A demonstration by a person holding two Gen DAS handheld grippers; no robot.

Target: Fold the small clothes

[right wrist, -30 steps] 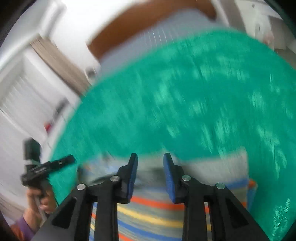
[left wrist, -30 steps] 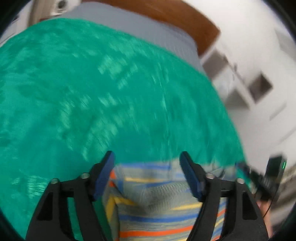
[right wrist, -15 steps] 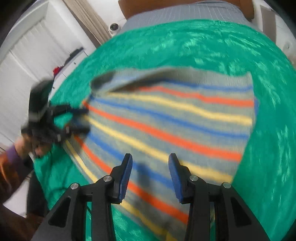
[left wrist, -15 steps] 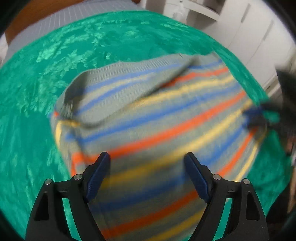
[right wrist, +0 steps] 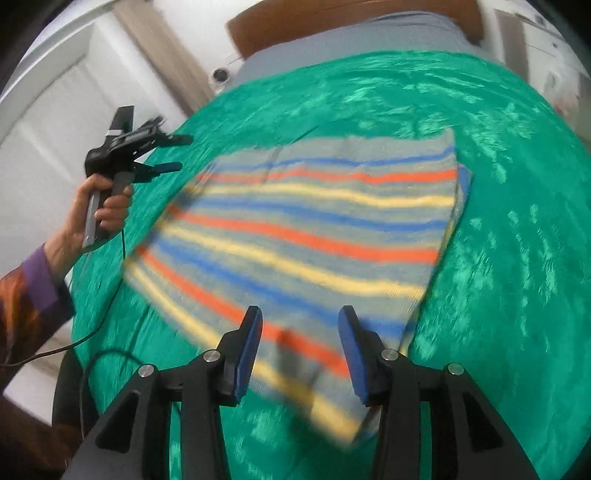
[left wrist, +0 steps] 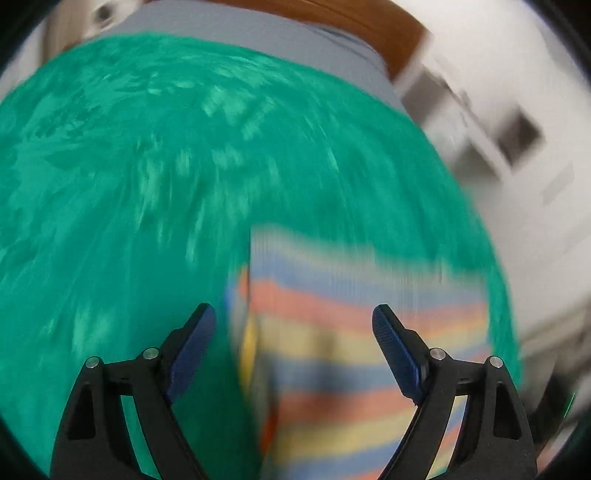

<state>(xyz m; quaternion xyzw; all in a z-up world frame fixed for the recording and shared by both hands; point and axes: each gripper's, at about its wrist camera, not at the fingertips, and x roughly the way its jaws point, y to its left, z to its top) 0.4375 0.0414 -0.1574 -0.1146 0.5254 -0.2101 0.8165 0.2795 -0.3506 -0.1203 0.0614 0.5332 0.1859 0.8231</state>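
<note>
The striped garment point(right wrist: 314, 236) lies flat on the green bedspread point(right wrist: 498, 258). The left gripper point(left wrist: 293, 350) and the right gripper point(right wrist: 301, 350) are both released, jaws spread, above the garment's near edge.

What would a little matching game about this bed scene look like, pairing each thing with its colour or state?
Things:
1. bedspread
2. striped garment
3. left tool
4. headboard

Descriptions:
A. brown
B. green
C. lying flat, folded, stripes of orange, blue and yellow
D. open, held off the garment's left edge

Pairs: 1-B, 2-C, 3-D, 4-A
</note>
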